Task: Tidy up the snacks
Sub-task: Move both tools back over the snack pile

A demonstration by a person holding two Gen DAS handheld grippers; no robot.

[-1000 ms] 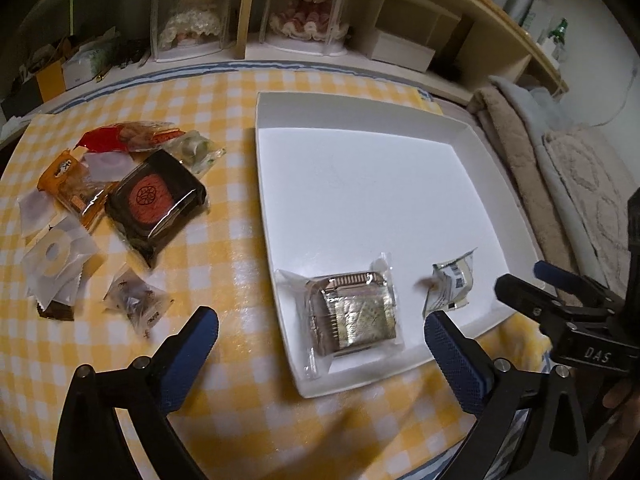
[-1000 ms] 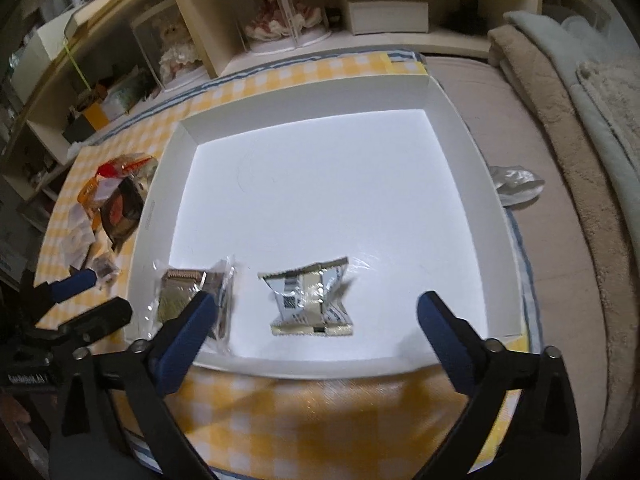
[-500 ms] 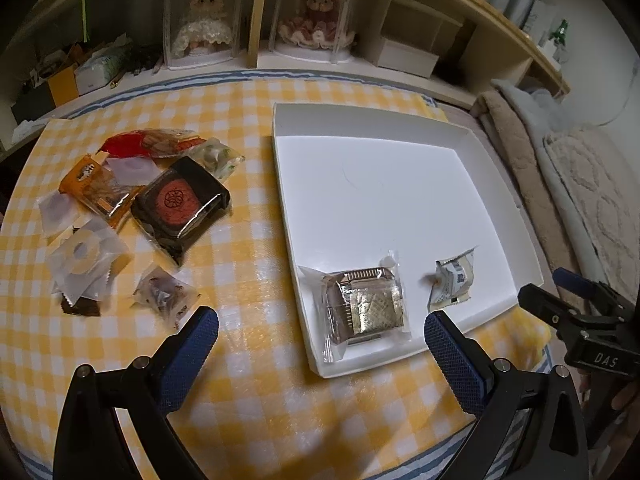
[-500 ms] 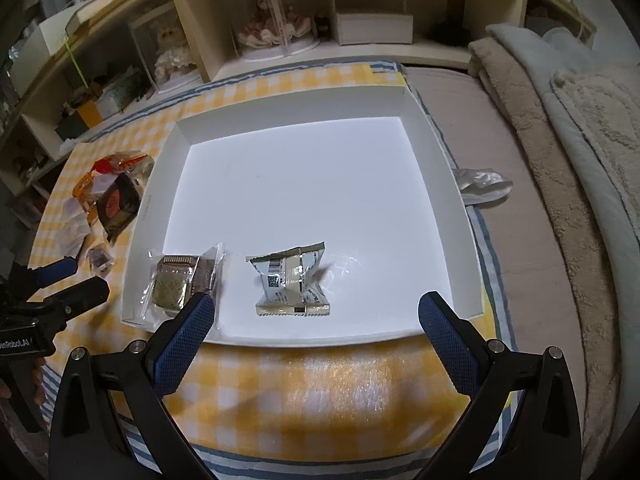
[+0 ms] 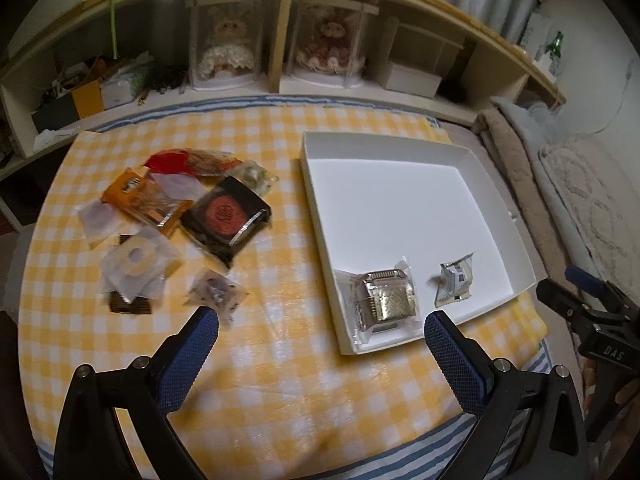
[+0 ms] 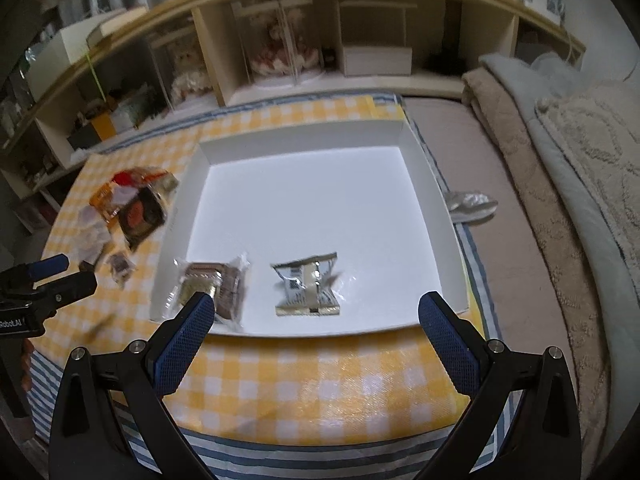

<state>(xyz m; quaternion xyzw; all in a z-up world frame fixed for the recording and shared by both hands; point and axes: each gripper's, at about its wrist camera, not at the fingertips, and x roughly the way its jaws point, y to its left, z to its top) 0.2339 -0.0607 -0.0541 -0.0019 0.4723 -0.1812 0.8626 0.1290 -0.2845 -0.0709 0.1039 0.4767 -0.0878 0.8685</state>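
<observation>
Left gripper [image 5: 320,340]: jaws spread wide, nothing between them, above the yellow checked tablecloth [image 5: 280,380] near the table's front edge. Right gripper [image 6: 316,320]: jaws equally wide apart, empty, just in front of the near rim of the white tray [image 6: 424,184]. In the tray's near part, two snacks: a clear-wrapped brown cake [image 5: 382,300] at the near left corner and a small silver packet [image 5: 456,284] to its right, apart from it. Left of the tray, on the cloth, a loose pile: a black pack with a red disc [image 5: 224,216], an orange packet [image 5: 138,196], a red packet [image 5: 172,160], a ring-shaped snack in clear wrap [image 5: 136,256] and a small dark wrapped sweet [image 5: 216,292] nearest the left gripper. Beyond, a shelf with two cased dolls [image 5: 228,56].
</observation>
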